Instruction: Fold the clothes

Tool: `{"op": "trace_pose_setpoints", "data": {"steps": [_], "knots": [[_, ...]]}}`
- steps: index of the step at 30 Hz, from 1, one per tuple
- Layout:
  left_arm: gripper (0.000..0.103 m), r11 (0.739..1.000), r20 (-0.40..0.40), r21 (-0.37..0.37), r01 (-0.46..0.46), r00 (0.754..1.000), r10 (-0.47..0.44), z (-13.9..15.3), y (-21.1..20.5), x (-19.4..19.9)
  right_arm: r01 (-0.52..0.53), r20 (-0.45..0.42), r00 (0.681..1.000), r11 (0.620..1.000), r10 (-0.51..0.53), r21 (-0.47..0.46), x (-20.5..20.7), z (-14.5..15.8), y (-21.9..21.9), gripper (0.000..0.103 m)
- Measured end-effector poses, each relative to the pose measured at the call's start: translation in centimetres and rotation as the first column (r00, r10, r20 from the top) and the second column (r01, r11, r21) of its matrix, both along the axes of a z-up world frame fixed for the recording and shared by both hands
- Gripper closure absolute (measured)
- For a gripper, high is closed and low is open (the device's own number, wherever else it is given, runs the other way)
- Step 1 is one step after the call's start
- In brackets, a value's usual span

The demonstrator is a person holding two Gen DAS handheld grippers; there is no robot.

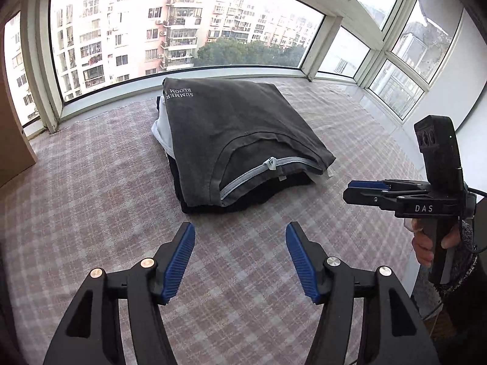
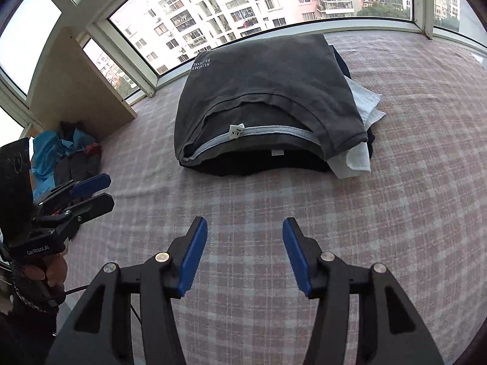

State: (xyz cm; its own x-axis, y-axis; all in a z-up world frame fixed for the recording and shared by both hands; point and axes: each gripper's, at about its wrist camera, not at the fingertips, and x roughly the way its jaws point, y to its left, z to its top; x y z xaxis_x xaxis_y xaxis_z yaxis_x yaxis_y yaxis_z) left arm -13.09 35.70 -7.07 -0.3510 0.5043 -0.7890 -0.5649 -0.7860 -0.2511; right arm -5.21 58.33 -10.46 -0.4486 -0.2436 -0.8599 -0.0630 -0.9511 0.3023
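By the big windows, on the checked bed [image 1: 91, 182], both claws [image 1: 240, 258] [image 2: 245, 255] hang released and empty; the stacked shirts [image 1: 237, 140], white one poking out, could topple if nudged.

Soft daylight floods in through the windows [image 1: 182, 30]; sharp focus, heavy fisheye bending, dark corners.

Matt grey cotton T-shirt [image 1: 231, 127] tops a cloth stack on a checked woven bedspread [image 1: 91, 182]; both grippers' black plastic fingers [image 2: 170, 273] carry ribbed blue pads [image 1: 179, 261].
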Motion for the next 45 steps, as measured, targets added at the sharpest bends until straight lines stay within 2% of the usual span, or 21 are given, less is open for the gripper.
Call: {"op": "trace_pose_setpoints", "data": {"steps": [3,6,9,14,16,21,24,26,33,40,45], "knots": [[0.040,0.998,0.008,-0.046,-0.034,0.999,0.034,-0.1,-0.4,2.3,0.056,0.056,0.997,0.994,-0.061,0.091,2.4,-0.1,-1.8,0.052],[0.034,0.994,0.001,-0.071,-0.081,0.997,0.081,0.2,-1.5,4.3,0.105,0.050,0.993,0.991,-0.110,0.080,4.7,0.8,-2.9,0.052],[0.031,0.987,-0.023,-0.084,-0.135,0.991,0.133,0.8,-3.3,6.2,0.159,-0.025,0.987,0.978,-0.157,0.135,6.8,3.5,-4.3,0.052],[0.030,0.988,-0.140,-0.068,-0.140,0.982,0.129,4.3,-5.7,9.4,0.261,-0.193,0.957,0.936,-0.218,0.236,10.2,9.1,-7.7,0.048],[0.029,0.990,-0.169,-0.043,-0.131,0.978,0.122,5.8,-6.6,10.6,0.285,-0.235,0.945,0.923,-0.226,0.258,11.5,10.7,-9.3,0.043],[0.026,0.995,-0.215,0.016,-0.099,0.972,0.100,8.7,-8.8,13.6,0.329,-0.307,0.923,0.887,-0.230,0.325,14.9,13.3,-12.9,0.042],[0.025,0.997,-0.212,0.042,-0.066,0.975,0.073,9.4,-9.7,15.1,0.351,-0.338,0.913,0.865,-0.230,0.359,16.9,14.4,-14.8,0.041],[0.024,0.998,-0.213,0.046,-0.050,0.975,0.059,9.8,-10.4,16.3,0.365,-0.343,0.908,0.854,-0.240,0.370,17.9,14.7,-15.7,0.040],[0.024,0.999,-0.230,0.043,-0.024,0.973,0.034,10.3,-12.7,19.4,0.389,-0.342,0.899,0.858,-0.274,0.334,20.5,15.0,-17.5,0.040],[0.024,0.999,-0.230,0.035,-0.031,0.972,0.038,10.5,-14.4,20.9,0.404,-0.348,0.893,0.848,-0.285,0.344,21.8,15.1,-18.7,0.040],[0.024,0.997,-0.204,0.067,-0.033,0.978,0.046,10.9,-15.5,21.3,0.400,-0.345,0.896,0.847,-0.281,0.350,22.1,15.0,-19.2,0.040]]}}
